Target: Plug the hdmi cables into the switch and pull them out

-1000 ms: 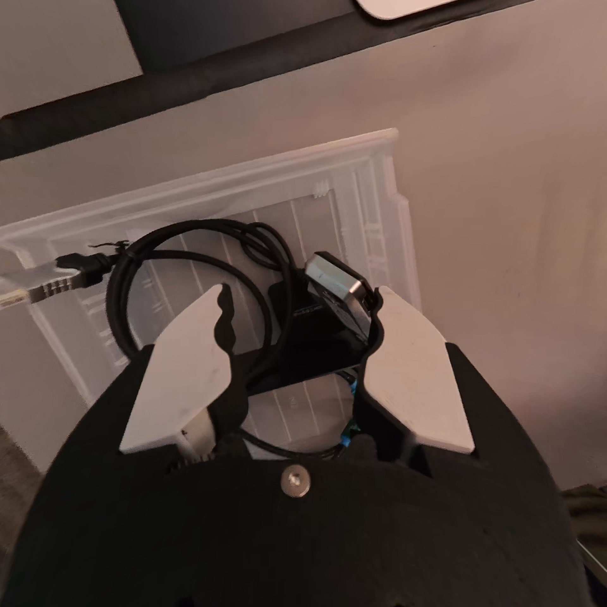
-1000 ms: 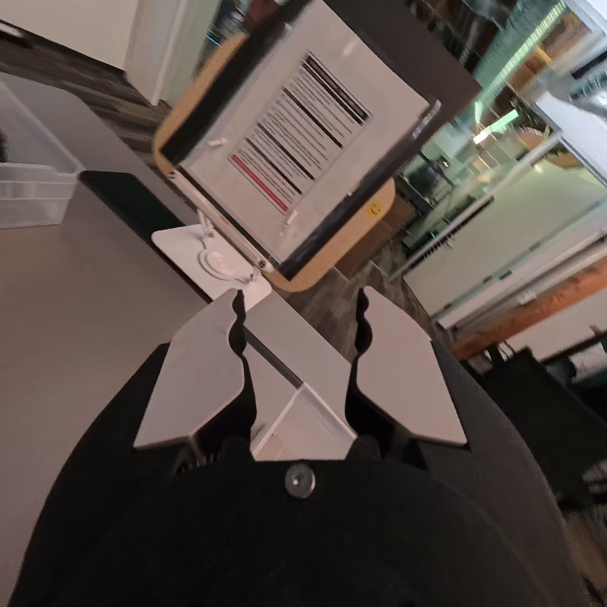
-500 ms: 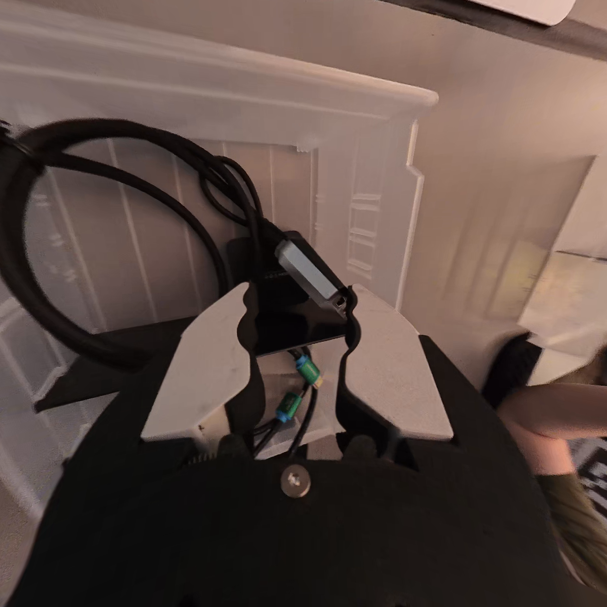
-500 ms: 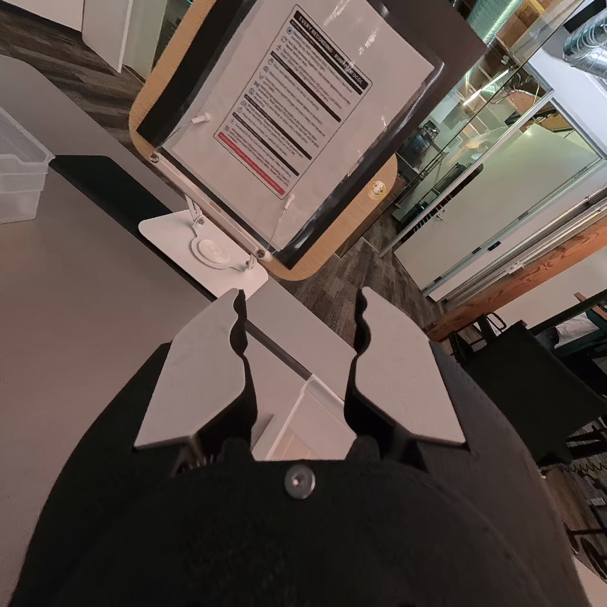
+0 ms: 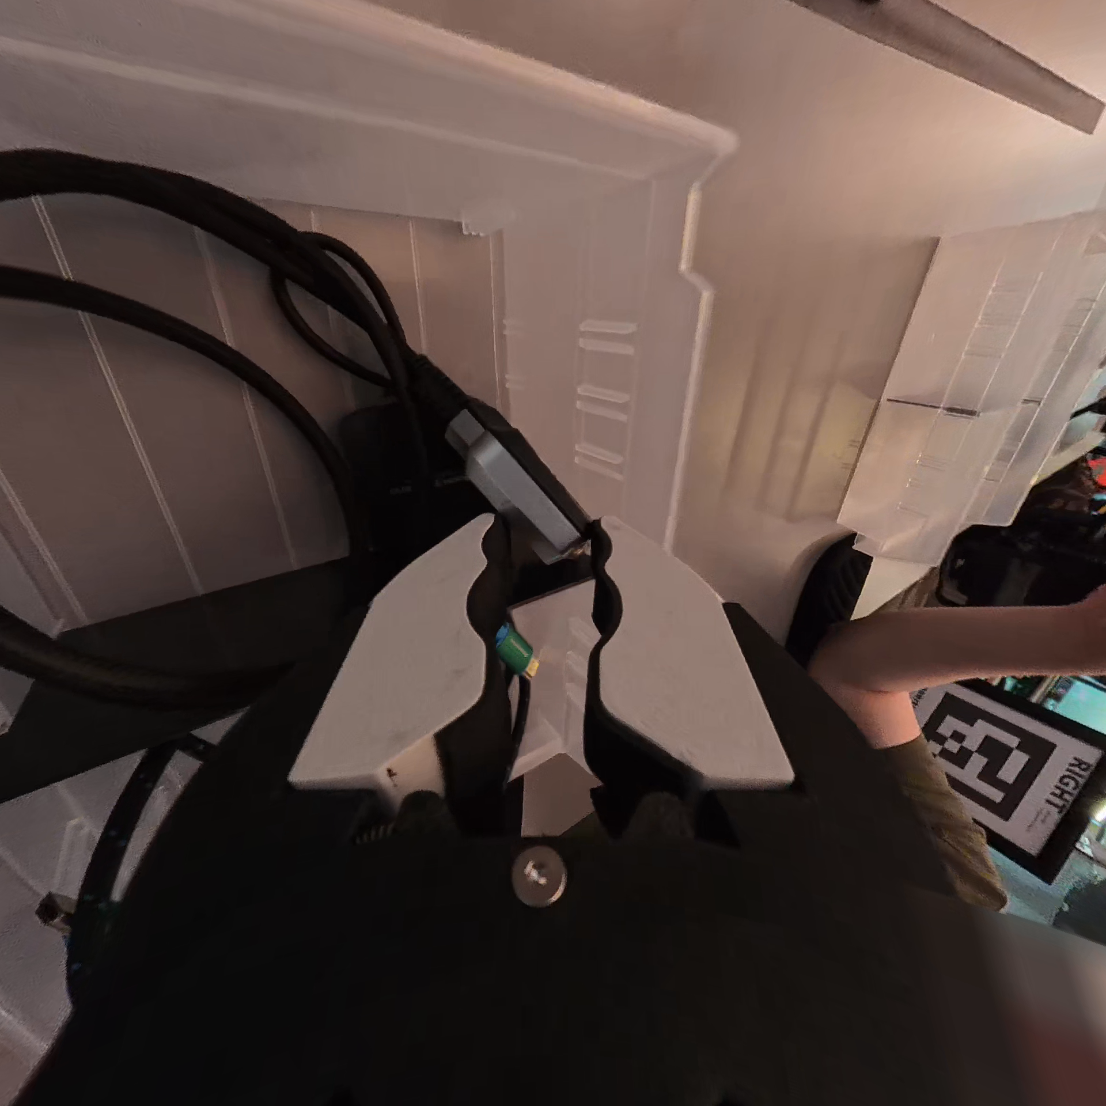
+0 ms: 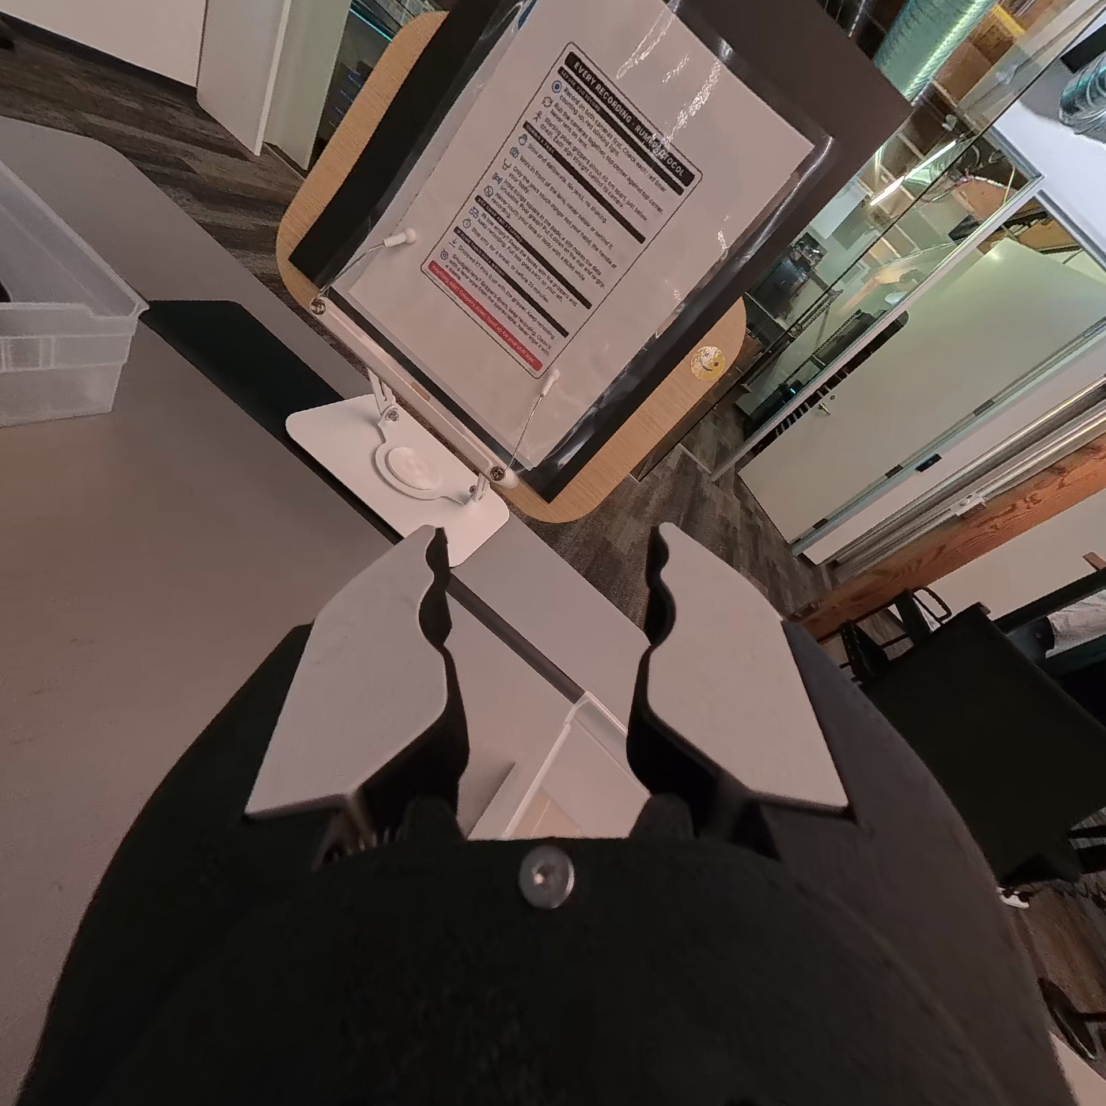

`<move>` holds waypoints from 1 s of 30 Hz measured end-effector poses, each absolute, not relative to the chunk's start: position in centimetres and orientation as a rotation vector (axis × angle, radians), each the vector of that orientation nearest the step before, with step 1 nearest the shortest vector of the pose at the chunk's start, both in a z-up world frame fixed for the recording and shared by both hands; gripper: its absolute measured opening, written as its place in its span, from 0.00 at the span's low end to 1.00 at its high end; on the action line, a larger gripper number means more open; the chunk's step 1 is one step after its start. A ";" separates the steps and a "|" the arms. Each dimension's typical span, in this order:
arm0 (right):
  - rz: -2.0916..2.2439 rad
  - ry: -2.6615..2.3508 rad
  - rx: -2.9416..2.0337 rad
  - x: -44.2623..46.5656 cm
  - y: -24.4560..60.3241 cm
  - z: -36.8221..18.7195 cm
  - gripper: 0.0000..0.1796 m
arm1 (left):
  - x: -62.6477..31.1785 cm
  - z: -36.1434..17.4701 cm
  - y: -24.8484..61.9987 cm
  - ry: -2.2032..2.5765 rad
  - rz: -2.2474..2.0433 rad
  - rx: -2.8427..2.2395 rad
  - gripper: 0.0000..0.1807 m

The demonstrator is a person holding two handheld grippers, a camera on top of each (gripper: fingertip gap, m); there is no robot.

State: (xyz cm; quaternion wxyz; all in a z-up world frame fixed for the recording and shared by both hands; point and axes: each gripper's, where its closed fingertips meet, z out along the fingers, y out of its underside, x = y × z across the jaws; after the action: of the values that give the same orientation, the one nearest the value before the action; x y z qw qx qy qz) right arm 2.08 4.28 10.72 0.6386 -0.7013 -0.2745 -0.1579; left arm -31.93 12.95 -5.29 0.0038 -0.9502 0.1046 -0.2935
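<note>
In the left wrist view a coiled black hdmi cable [image 5: 179, 335] lies in a clear plastic bin [image 5: 598, 149]. Its grey plug [image 5: 514, 485] rests on a black switch box [image 5: 389, 473]. My left gripper [image 5: 544, 532] is low in the bin. Its jaws are narrowed around the plug's tip, which touches the right finger, and a gap still shows on the left. A small green and blue connector [image 5: 514, 646] lies between the fingers farther back. My right gripper [image 6: 544, 538] is open and empty above the grey table [image 6: 149, 568].
A second clear bin [image 5: 987, 359] stands to the right, with a person's arm [image 5: 927, 646] and a black-and-white marker tag [image 5: 1005, 772] below it. In the right wrist view a framed sheet on a white stand [image 6: 407, 473] is ahead, a clear bin [image 6: 54, 335] at left.
My left gripper has dropped into the bin toward the grey plug and its jaws have narrowed around it. The right gripper has stayed open and barely shifted.
</note>
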 end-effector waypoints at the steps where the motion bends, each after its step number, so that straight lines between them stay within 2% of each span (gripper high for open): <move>1: -0.357 -0.629 -1.601 2.0 4.3 10.7 0.36 | -31.8 -4.7 12.9 0.343 -0.939 -2.964 0.14; 10: -0.185 -0.835 -1.509 -4.6 3.6 9.5 0.36 | -31.9 3.8 11.8 0.473 -0.995 -2.815 0.12; 20: 0.523 -1.031 -1.254 -19.2 -1.7 6.7 0.35 | -29.9 11.1 6.3 0.805 -0.846 -2.839 0.12; 25: 0.459 -1.102 -1.223 -23.1 -0.7 4.9 0.35 | -27.9 13.3 2.6 1.045 -0.708 -2.845 0.12; 30: 0.406 -1.019 -1.148 -25.8 2.3 8.0 0.35 | -24.6 15.6 -1.1 1.195 -0.707 -2.814 0.12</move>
State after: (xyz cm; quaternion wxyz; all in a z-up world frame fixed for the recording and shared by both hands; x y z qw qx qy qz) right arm -25.80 2.31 7.98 0.7010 -0.5155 -0.4578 0.1824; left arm -24.61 -1.13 15.56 0.0019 -0.8968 0.3809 -0.2252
